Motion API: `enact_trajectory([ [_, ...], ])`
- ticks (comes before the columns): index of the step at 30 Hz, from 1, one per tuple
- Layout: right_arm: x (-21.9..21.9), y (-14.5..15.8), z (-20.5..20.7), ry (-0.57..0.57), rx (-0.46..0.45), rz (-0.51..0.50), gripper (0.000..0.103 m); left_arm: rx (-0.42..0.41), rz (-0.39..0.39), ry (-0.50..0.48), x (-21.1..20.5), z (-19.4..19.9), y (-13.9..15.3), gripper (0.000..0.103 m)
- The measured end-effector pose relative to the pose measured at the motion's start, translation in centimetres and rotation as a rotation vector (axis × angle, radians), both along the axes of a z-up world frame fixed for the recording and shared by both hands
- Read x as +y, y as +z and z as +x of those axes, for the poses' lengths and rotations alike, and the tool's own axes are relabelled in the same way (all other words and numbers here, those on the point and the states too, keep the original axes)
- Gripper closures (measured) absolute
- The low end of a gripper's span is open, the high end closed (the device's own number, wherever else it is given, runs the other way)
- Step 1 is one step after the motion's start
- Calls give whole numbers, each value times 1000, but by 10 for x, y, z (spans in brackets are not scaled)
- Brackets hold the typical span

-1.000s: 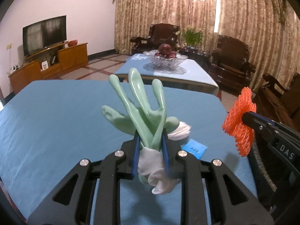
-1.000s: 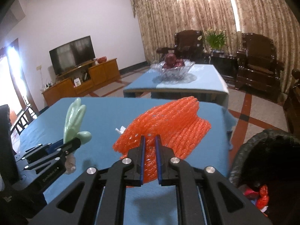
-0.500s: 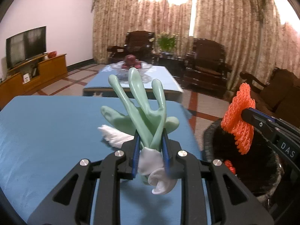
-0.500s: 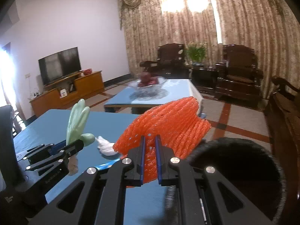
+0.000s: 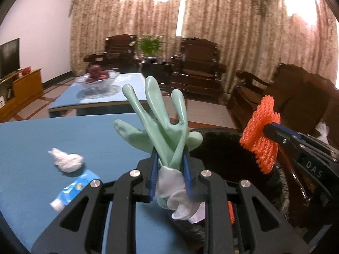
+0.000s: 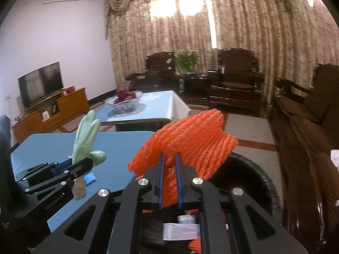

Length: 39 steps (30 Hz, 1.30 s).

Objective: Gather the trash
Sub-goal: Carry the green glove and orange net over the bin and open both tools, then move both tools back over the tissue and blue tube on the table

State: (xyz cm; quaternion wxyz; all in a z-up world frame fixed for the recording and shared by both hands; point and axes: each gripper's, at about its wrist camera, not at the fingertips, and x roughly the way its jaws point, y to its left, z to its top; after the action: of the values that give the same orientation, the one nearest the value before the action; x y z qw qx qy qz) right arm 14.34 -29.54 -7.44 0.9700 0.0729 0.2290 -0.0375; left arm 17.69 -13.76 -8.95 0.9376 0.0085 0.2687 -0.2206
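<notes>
Left gripper [image 5: 168, 167] clamped on a green glove [image 5: 161, 124], at the bin's [image 5: 220, 148] near rim. Right gripper [image 6: 169, 175] pinched on orange foam net [image 6: 190, 135], over the bin mouth. Neither dropped yet. Left on the counter [image 5: 42, 135]: a white tissue wad [image 5: 66, 162] and a blue wrapper [image 5: 74, 189]. Bin already holds cartons [image 6: 181, 230] and orange scraps.
</notes>
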Motion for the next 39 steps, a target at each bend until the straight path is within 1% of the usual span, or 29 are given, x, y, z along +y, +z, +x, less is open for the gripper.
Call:
enact_trajectory([
  [6, -34, -15, 0, -50, 33, -7, 93, 8, -4, -73, -35, 1, -13, 83],
  [12, -61, -44, 6, -79, 84, 0, 93, 40, 18, -127, -65, 15, -37, 83],
  [13, -66, -49, 9, -82, 98, 4, 93, 51, 23, -136, -70, 18, -42, 82],
  [15, -71, -57, 12, -90, 115, 0, 91, 68, 21, -149, -75, 22, -49, 78],
  [17, -75, -66, 14, -94, 139, -3, 84, 90, 18, -155, -77, 27, -55, 66],
  [18, -77, -70, 15, -105, 147, -6, 83, 92, 12, -155, -79, 29, -56, 62],
  [19, -79, -73, 16, -109, 151, -5, 76, 94, 3, -162, -78, 30, -56, 58],
  [20, -81, -76, 15, -112, 157, -2, 66, 94, -2, -165, -78, 31, -55, 53],
  [21, -82, -77, 15, -117, 161, 0, 62, 88, -8, -166, -76, 31, -54, 50],
  [22, -82, -79, 14, -126, 162, -1, 53, 80, -12, -166, -73, 31, -51, 46],
  [24, -81, -79, 9, -138, 161, -1, 46, 67, -15, -164, -71, 31, -46, 43],
  [26, -80, -77, 6, -162, 153, -15, 11, 48, -15, -152, -67, 32, -40, 37],
  [27, -77, -74, 3, -174, 142, -25, 8, 41, -15, -146, -64, 32, -36, 36],
  [29, -74, -69, 0, -166, 129, -27, 6, 20, -15, -125, -51, 30, -30, 30],
  [31, -66, -61, -1, -162, 115, -25, 6, -1, -8, -96, -35, 28, -25, 27],
  [34, -51, -52, 0, -139, 93, -2, 6, -9, -16, -49, -8, 24, -19, 23],
  [39, -13, -40, 4, -71, 57, 23, 6, -24, 9, 54, 52, 17, -13, 23],
])
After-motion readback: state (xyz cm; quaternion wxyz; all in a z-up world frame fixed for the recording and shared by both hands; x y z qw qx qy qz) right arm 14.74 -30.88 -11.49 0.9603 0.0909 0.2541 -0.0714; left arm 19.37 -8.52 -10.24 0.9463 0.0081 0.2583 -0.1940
